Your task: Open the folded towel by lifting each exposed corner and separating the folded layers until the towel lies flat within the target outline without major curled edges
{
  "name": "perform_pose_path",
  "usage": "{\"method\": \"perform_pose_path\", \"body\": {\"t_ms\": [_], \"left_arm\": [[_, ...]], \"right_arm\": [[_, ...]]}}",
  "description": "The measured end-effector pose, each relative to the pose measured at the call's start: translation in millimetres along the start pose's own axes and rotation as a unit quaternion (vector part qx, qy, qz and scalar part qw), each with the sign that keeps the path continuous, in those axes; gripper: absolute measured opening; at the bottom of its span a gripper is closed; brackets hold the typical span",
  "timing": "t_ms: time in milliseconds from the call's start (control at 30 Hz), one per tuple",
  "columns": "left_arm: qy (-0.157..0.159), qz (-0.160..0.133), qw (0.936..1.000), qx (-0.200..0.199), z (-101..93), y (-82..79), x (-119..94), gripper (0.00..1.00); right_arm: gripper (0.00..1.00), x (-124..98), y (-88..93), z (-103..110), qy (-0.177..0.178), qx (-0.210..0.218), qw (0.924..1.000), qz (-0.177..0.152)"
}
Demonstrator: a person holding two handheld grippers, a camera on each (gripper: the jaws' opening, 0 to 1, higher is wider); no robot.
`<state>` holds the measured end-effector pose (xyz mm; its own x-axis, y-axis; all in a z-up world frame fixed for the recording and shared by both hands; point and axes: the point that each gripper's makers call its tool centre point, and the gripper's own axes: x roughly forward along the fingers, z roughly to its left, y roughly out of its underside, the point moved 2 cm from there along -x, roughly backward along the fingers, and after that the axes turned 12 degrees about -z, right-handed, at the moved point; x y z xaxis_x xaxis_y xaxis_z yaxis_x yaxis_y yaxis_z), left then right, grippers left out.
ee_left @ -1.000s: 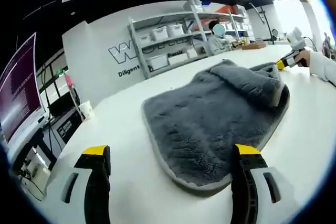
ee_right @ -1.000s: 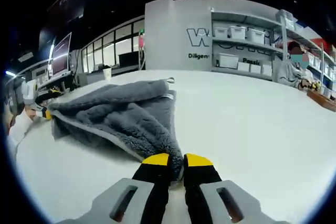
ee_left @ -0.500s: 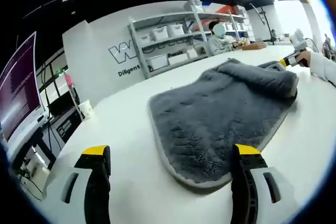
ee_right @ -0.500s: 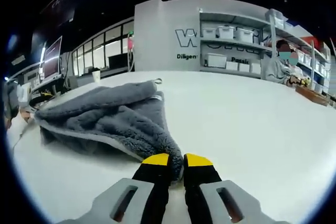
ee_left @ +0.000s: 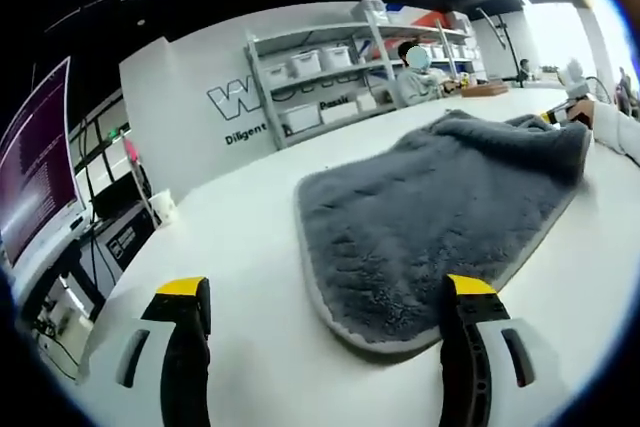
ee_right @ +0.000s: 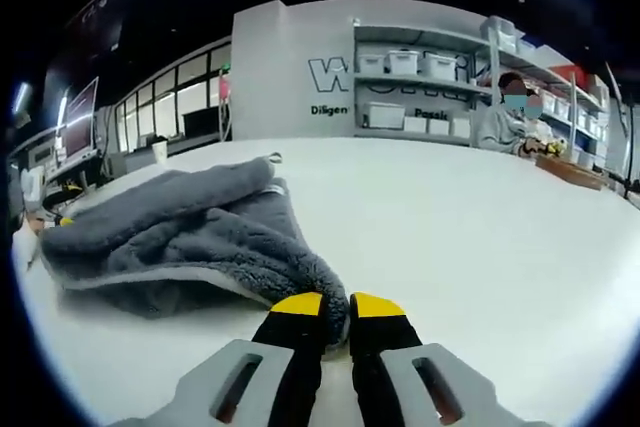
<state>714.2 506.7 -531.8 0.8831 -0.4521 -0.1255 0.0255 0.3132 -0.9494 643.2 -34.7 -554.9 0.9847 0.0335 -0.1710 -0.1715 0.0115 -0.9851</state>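
One grey towel [ee_left: 440,217] lies on the white desk [ee_left: 240,237]; the right hand-held gripper [ee_right: 335,304] pinches what seems its corner; the left hand-held gripper [ee_left: 320,292] gapes empty just before its near edge.

Left gripper [ee_left: 325,312]: black jaws, yellow tips, pale grey slotted bases. Right gripper [ee_right: 335,307]: the same colours and slotted grey bases are seen. A white sleeve [ee_left: 615,127] is worn at far right.
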Motion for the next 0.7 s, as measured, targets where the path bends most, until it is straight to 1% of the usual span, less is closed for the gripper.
{"method": "perform_pose_path", "body": {"t_ms": [367, 467, 700], "left_arm": [[-0.001, 0.000, 1.0000, -0.001, 0.4, 0.4, 0, 0.94], [-0.001, 0.000, 1.0000, 0.000, 0.3, 0.2, -1, 0.94], [-0.001, 0.000, 1.0000, 0.000, 0.4, 0.4, 0, 0.94]], "right_arm": [[0.03, -15, 1.8, -31, 0.041, 0.001, 0.9992, -0.002], [0.03, -19, 2.7, -45, 0.052, 0.001, 0.9986, -0.001], [0.03, -29, 3.9, -62, 0.070, -0.002, 0.9975, -0.001]]}}
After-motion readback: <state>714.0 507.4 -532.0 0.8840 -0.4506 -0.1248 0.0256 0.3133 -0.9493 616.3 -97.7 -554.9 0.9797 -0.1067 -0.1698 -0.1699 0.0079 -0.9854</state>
